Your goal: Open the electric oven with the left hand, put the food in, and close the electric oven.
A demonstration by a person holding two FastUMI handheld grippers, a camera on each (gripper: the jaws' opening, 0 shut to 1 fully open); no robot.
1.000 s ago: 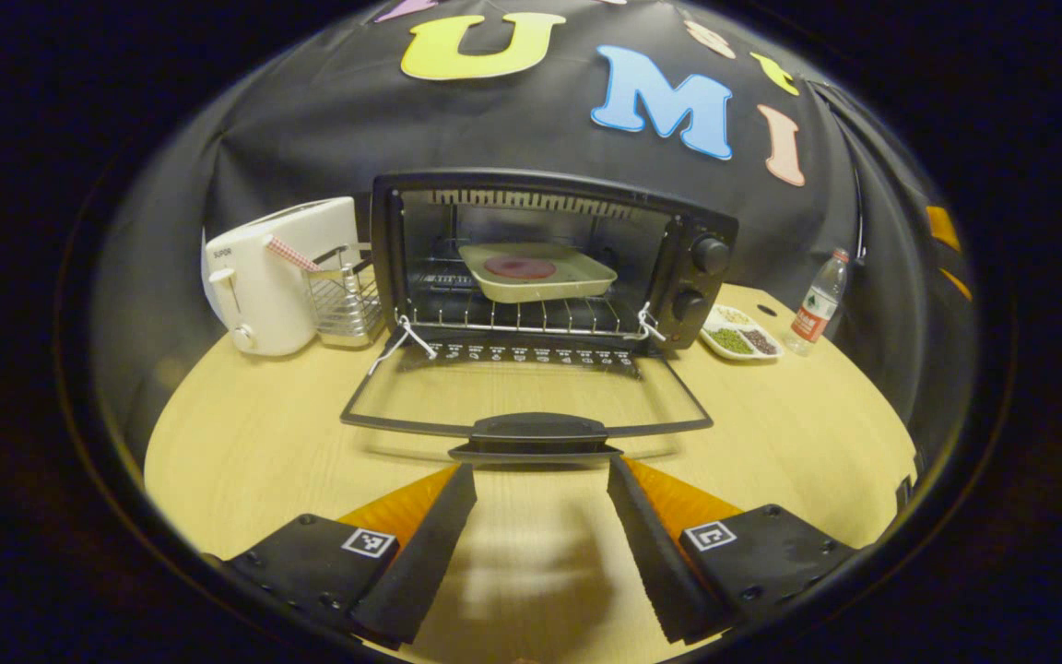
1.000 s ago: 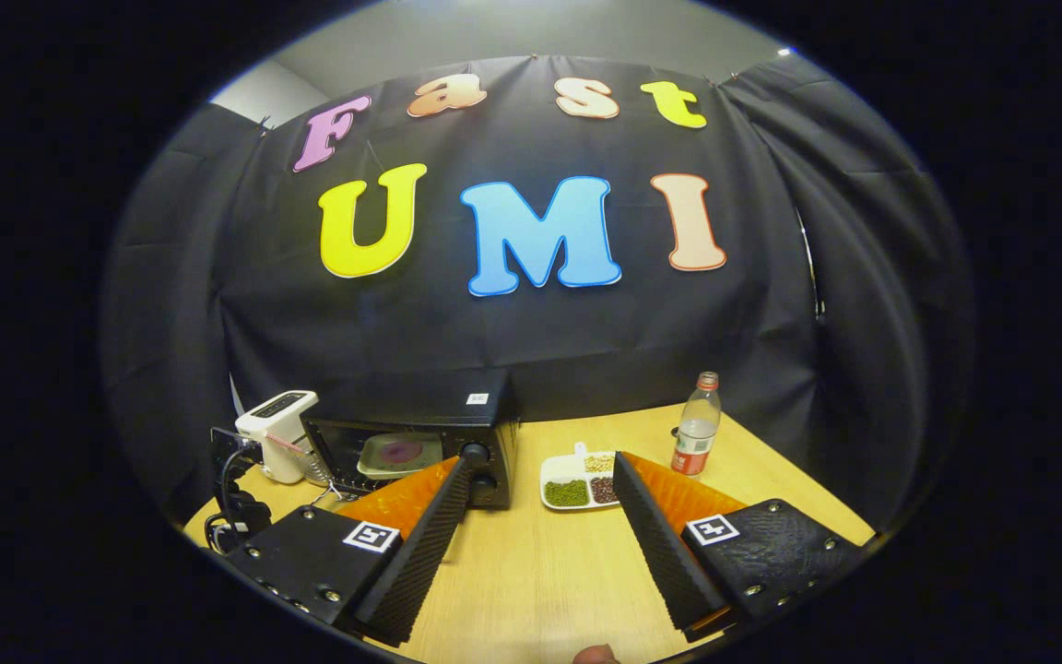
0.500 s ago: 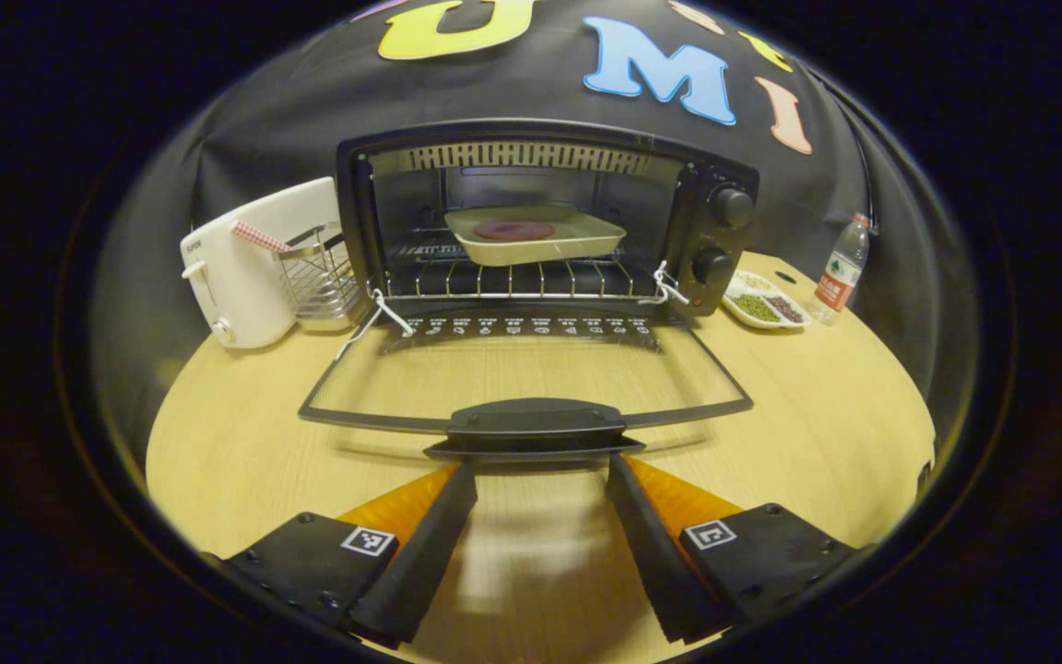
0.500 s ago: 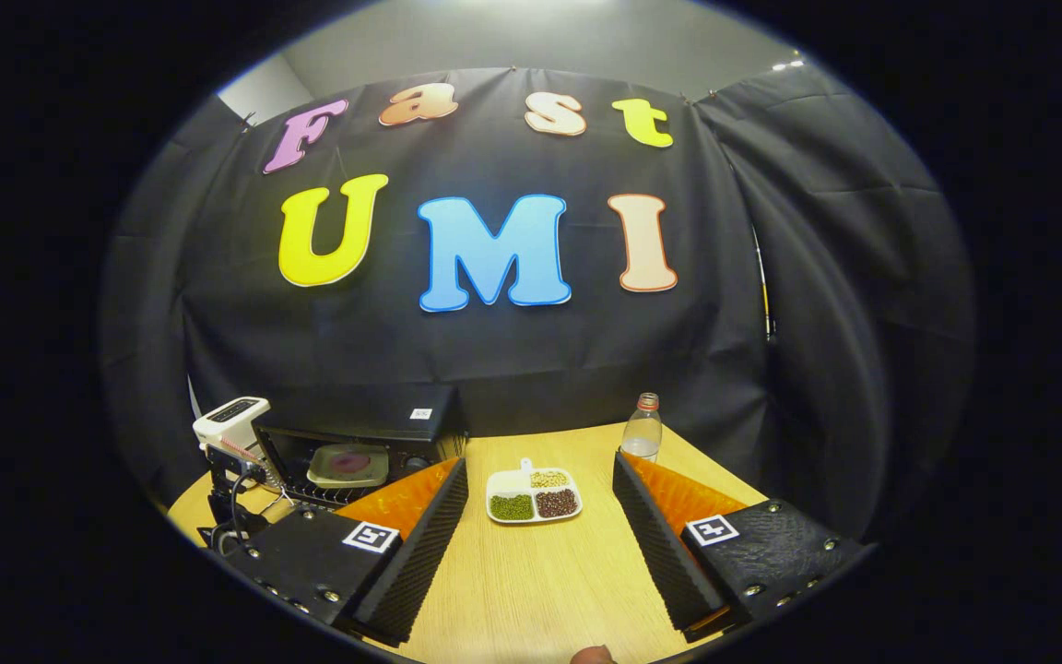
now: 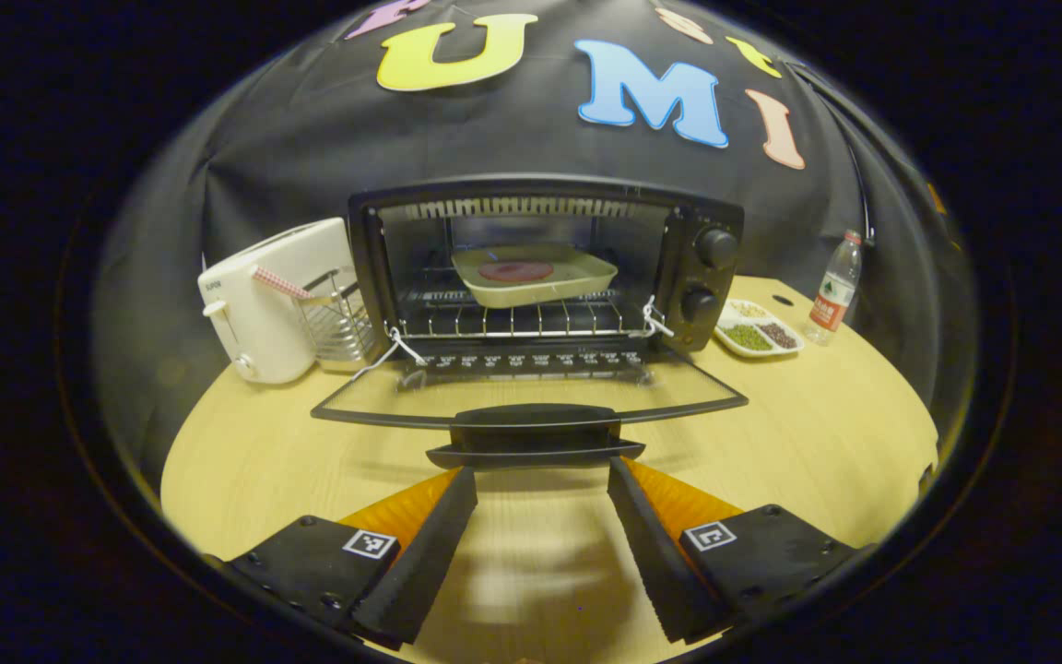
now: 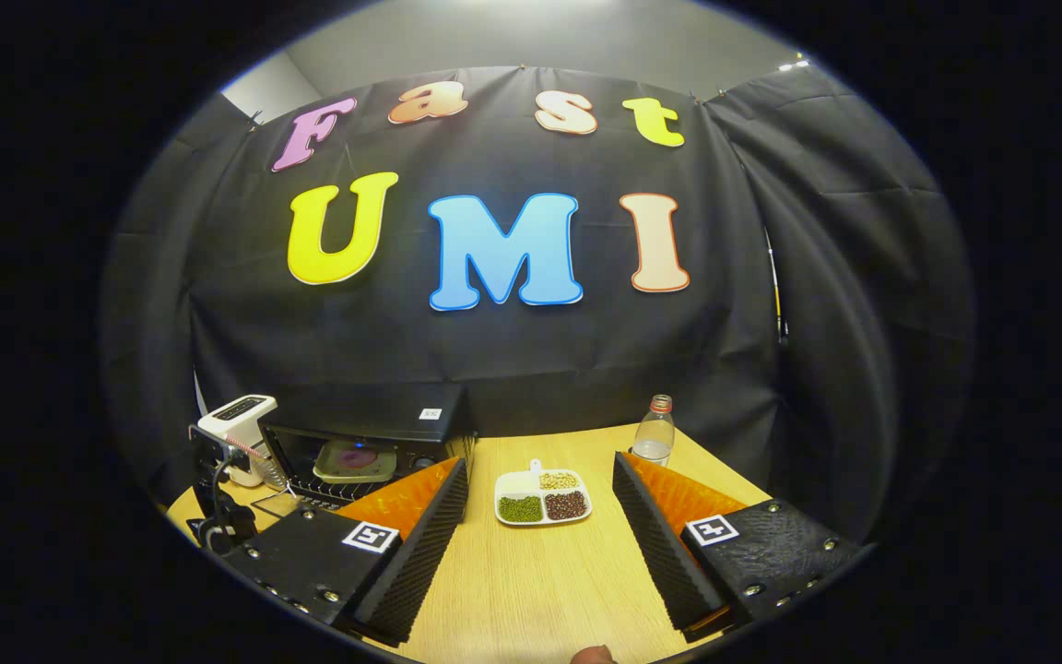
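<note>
The black electric oven [image 5: 545, 263] stands at the back of the wooden table with its glass door [image 5: 531, 392] dropped nearly flat toward me. Inside, on the wire rack, sits a beige tray [image 5: 533, 274] holding a round reddish slice of food [image 5: 515, 270]. My left gripper [image 5: 540, 484] is open, its fingertips just beneath the door's black handle [image 5: 536, 432], with nothing between them. My right gripper [image 6: 540, 480] is open and empty above the table, well to the right of the oven [image 6: 360, 443]. The tray [image 6: 356, 459] is visible inside the oven from there.
A white toaster [image 5: 268, 300] and a wire rack [image 5: 337, 314] stand left of the oven. A white divided dish of beans [image 5: 757, 330] [image 6: 542, 498] and a plastic bottle [image 5: 831, 288] [image 6: 654, 432] stand to its right. The left gripper and its cable [image 6: 218, 516] show at the lower left.
The oven door has lifted slightly off the table, its handle now higher above my left fingertips. The right gripper has swung a little, bringing the bean dish between its fingers.
</note>
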